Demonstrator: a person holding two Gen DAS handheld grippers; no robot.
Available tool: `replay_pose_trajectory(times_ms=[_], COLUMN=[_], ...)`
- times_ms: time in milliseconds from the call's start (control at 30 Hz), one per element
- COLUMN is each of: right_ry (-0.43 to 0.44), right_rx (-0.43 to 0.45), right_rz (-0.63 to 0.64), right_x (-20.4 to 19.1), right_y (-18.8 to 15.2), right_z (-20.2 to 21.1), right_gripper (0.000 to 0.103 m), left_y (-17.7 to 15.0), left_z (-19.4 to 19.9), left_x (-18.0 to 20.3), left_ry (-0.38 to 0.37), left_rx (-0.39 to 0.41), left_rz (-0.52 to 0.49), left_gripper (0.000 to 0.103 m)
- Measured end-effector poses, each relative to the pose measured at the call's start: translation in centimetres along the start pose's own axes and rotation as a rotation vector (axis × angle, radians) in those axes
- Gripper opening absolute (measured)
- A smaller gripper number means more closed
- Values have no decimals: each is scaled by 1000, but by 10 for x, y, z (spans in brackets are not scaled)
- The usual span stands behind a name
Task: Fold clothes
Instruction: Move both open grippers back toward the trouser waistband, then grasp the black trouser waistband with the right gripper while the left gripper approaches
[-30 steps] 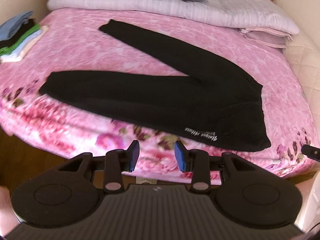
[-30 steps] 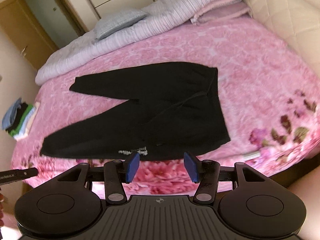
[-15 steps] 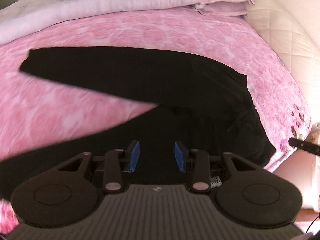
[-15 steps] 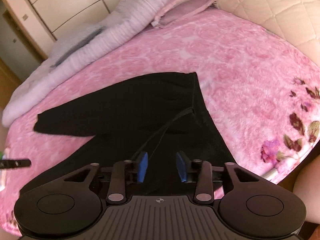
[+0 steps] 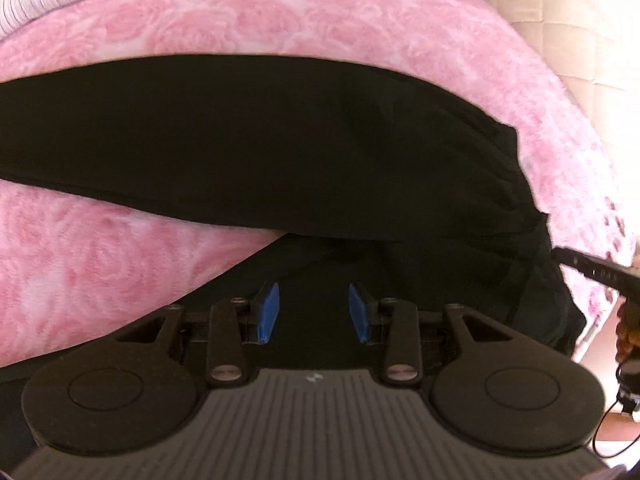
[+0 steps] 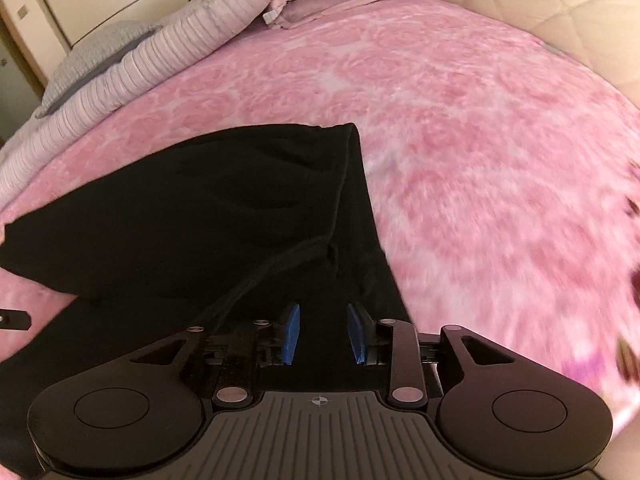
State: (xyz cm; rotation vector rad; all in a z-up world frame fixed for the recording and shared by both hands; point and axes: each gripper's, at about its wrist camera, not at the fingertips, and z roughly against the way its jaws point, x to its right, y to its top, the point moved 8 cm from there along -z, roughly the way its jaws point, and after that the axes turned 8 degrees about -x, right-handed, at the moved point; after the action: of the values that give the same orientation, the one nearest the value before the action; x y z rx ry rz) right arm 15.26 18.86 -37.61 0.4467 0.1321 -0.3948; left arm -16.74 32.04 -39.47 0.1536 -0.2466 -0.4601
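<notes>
Black trousers (image 5: 280, 140) lie spread on the pink bed, legs splayed apart to the left, waistband at the right. My left gripper (image 5: 314, 312) is open, low over the near leg close to the crotch. My right gripper (image 6: 323, 334) is open, low over the waist end of the trousers (image 6: 208, 208), beside the drawstring (image 6: 256, 276). Neither holds cloth. The right gripper's tip (image 5: 592, 270) shows at the right edge of the left wrist view, and the left gripper's tip (image 6: 14, 319) at the left edge of the right wrist view.
The pink rose-pattern blanket (image 6: 460, 140) covers the bed. Striped quilts and pillows (image 6: 168, 52) are piled along the far side. A cream padded headboard (image 6: 540, 12) curves round the right. The bed's near edge is just below the grippers.
Both grippers have moved forward and down from the bed's edge to just over the trousers. The right gripper's fingers have narrowed somewhat. The trousers have not moved.
</notes>
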Motion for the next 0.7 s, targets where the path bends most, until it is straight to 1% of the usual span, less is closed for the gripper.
replay_pose_trajectory(times_ms=[33, 167, 267, 300, 333, 400, 433, 533, 633, 700], right_ry=[1, 68, 111, 121, 131, 125, 121, 68, 18, -28], right_rx=[-6, -31, -58, -62, -66, -56, -49, 23, 11, -10], right_rz=[19, 93, 134, 141, 151, 204, 228, 214, 128, 140], right_x=[3, 6, 5, 6, 6, 5, 4, 8, 19, 17], right_y=[5, 16, 22, 24, 26, 29, 30, 40, 37, 29], right_z=[-9, -28, -34, -35, -36, -35, -34, -19, -30, -48], right_gripper=[31, 31, 31, 25, 17, 8, 7, 6, 6, 8], left_y=[1, 5, 10, 11, 13, 15, 17, 21, 21, 20], left_z=[-5, -14, -18, -19, -20, -21, -21, -21, -26, -33], left_x=[-1, -5, -4, -4, -3, -2, -2, -3, -4, -7], left_ry=[5, 19, 32, 37, 41, 47, 51, 60, 68, 86], left_rx=[-8, -25, -35, -38, -40, -44, -43, -41, -42, -58], left_rz=[6, 40, 58, 63, 67, 74, 75, 79, 88, 91], left_gripper=[34, 34, 34, 34, 34, 34, 34, 34, 34, 34])
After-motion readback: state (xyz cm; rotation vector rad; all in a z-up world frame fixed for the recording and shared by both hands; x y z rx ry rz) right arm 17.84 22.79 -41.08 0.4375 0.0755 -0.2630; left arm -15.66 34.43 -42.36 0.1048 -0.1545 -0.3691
